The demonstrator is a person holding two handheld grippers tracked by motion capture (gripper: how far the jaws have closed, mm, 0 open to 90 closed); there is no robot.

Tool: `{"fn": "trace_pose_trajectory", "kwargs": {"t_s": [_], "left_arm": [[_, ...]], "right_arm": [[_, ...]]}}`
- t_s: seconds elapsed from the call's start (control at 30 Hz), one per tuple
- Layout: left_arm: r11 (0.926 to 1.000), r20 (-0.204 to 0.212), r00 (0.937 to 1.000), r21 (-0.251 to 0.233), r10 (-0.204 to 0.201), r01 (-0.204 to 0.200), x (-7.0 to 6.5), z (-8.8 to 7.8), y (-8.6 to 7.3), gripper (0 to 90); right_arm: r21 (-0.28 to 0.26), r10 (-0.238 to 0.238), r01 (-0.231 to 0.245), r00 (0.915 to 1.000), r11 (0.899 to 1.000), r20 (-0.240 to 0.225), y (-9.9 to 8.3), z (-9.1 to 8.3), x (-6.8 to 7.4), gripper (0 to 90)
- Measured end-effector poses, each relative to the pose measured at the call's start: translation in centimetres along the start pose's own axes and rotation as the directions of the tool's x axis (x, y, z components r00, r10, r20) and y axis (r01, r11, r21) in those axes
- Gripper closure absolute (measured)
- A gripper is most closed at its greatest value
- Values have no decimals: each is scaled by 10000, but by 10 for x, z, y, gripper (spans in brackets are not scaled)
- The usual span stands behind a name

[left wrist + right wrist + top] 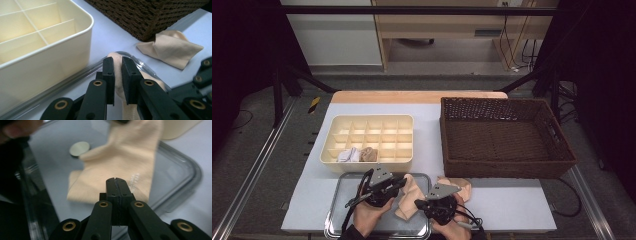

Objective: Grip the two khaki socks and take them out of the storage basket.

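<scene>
A beige sock (410, 199) hangs over the metal tray (341, 210) at the table's front edge. My left gripper (403, 183) is shut on its upper end; in the left gripper view the fabric (117, 60) is pinched between the two black pads. My right gripper (418, 203) sits just right of the sock, jaws pointing left. The right gripper view has that gripper (117, 182) shut with nothing seen between the pads, and the sock (120, 167) lies just beyond them. A second beige sock (460, 185) (172, 48) lies on the table by the basket's front corner.
A cream divided box (368, 122) stands behind the tray, with a white sock (346, 155) and a tan one (369, 154) in front cells. A brown wicker basket (507, 170) fills the right side. A round metal disc (79, 148) lies on the tray (186, 168).
</scene>
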State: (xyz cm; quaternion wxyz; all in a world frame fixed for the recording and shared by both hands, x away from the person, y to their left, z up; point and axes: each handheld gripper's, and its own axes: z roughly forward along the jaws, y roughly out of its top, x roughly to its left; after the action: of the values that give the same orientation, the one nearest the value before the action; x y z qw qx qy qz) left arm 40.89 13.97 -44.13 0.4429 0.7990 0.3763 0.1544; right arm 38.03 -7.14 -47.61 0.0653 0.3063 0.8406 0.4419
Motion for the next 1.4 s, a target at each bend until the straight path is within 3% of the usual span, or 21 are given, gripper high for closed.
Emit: {"fn": "trace_pose_trajectory", "kwargs": {"t_s": [0.13,0.23,0.3,0.47,0.67,0.83,1.03,1.23,1.4], "left_arm": [[9996,80,9999,236,152,-154,-5,11,-2,794],[9996,47,9998,235,167,-169,-3,11,-2,727],[9999,26,10000,109,87,-87,1,5,-1,637],[10000,7,10000,55,-56,56,14,-18,-7,575],[9993,33,9998,320,-215,214,17,-42,-29,562],[9983,124,9999,567,-110,103,6,-49,-45,574],[9954,386,9990,926,206,-241,-10,-42,-56,637],[9933,561,9983,1134,170,-233,-14,-35,-61,718],[9904,576,9978,1320,343,-417,-19,-30,-66,801]], "right_arm": [[253,46,-35,9990,9997,-439,-4,9,5,900],[60,202,-199,9979,9998,-609,-3,5,3,885],[-266,238,-252,9984,9993,-519,0,-2,1,862],[-657,184,-167,9995,9977,250,7,-15,-11,784],[-331,195,-176,9980,9993,604,9,-4,-19,702],[-104,155,-150,9984,9998,550,10,7,-21,703],[41,296,-298,9987,9995,427,8,14,-23,773],[240,294,-301,9991,9993,292,5,16,-21,887],[157,328,-332,9991,9993,260,5,14,-20,898]]}}
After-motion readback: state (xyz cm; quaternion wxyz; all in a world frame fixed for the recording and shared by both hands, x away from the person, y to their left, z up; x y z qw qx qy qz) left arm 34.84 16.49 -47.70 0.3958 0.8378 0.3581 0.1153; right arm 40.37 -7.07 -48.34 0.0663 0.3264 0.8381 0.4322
